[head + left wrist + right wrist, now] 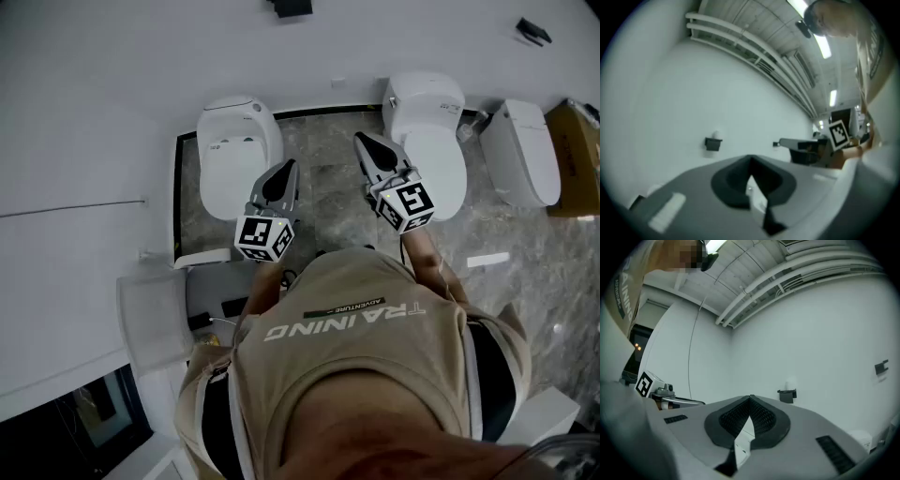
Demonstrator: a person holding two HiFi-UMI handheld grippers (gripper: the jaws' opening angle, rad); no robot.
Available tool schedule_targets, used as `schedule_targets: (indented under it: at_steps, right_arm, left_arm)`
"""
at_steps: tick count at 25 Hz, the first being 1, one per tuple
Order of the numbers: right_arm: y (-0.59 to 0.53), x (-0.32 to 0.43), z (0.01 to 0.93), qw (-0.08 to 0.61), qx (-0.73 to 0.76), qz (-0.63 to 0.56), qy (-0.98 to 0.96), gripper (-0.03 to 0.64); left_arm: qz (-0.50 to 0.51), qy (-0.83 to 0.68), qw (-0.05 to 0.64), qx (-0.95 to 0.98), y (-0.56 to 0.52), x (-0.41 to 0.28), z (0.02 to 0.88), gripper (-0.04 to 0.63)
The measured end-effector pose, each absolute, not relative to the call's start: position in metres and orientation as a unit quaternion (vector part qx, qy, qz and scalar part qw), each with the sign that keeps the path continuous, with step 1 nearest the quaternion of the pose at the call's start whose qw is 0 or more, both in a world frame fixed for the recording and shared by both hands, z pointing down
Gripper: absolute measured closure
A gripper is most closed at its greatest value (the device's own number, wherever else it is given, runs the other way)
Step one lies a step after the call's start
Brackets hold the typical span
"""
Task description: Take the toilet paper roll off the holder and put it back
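Grey-veined marble floor (328, 192) carries three white toilets (239, 155) ranged along a white wall (94, 112), seen from the head view above a person in a tan shirt (375, 356). The left gripper (286, 169) and the right gripper (361, 141) are held side by side over the floor, both pointing towards the wall. In each gripper view the jaws are clenched tip to tip with nothing between them. A small black holder (787, 395) is fixed to the wall ahead, well apart from both grippers. A faint pale form directly on top of it appears to be the toilet paper roll (790, 383), though it is too small and washed out to confirm. A second black fitting (881, 367) sits farther right on the wall.
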State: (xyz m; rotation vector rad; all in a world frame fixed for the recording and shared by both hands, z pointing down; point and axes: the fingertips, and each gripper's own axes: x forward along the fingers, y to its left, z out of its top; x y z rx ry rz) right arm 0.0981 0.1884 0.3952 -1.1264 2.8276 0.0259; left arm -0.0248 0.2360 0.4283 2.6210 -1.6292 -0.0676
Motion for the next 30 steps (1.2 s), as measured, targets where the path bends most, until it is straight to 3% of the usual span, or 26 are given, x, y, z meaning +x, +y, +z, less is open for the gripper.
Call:
schedule_targets:
  at_steps: [16, 30]
  right_arm:
    - [0.162, 0.055, 0.432, 0.003, -0.41, -0.018, 0.912, 0.603]
    - [0.024, 0.055, 0.432, -0.004, -0.351, -0.016, 0.936, 0.603]
  left_arm:
    - [-0.016, -0.483, 0.06, 0.874, 0.197, -0.068, 0.457, 0.595]
    - [0.012, -0.517, 0.07, 0.853, 0.077, -0.06, 0.443, 0.595]
